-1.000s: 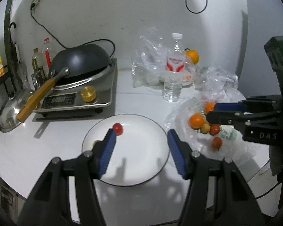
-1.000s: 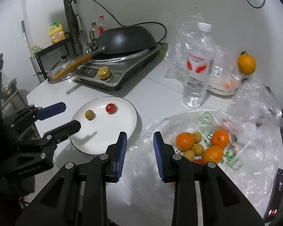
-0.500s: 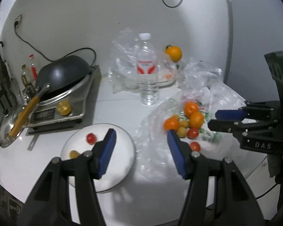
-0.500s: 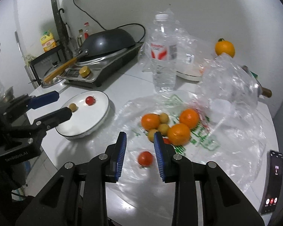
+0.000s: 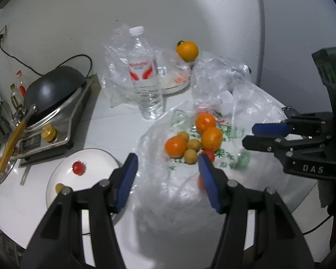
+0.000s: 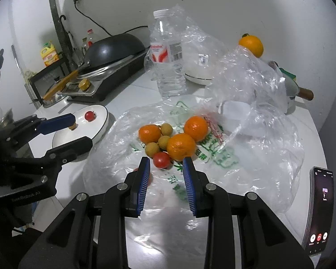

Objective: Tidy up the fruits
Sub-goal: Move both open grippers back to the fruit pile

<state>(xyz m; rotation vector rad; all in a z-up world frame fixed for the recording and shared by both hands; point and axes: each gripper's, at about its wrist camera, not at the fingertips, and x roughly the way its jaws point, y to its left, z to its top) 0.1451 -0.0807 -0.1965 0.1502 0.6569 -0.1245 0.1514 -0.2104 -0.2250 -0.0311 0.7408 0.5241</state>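
Note:
Three oranges [image 6: 182,146], several small brown fruits [image 6: 152,149] and a red tomato [image 6: 161,160] lie on a flattened plastic bag [image 6: 246,148]; the pile also shows in the left wrist view [image 5: 191,143]. A white plate [image 5: 94,160] holds a tomato [image 5: 78,167] and a small brown fruit [image 5: 60,187]. My left gripper [image 5: 168,171] is open and empty, above the bag just short of the pile. My right gripper [image 6: 166,171] is open and empty, its tips just in front of the red tomato. A second tomato [image 6: 135,169] is mostly hidden behind its left finger.
A water bottle [image 6: 168,60] stands behind the pile. A wok on an induction cooker [image 6: 114,56] is at the back left. Another orange [image 6: 251,45] sits on crumpled bags at the back. A phone [image 6: 320,210] lies at the table's right edge.
Both grippers have swung right from the plate toward the fruit pile and moved closer to it. The right gripper has opened wider, and the tomato that was between its tips is now behind its left finger.

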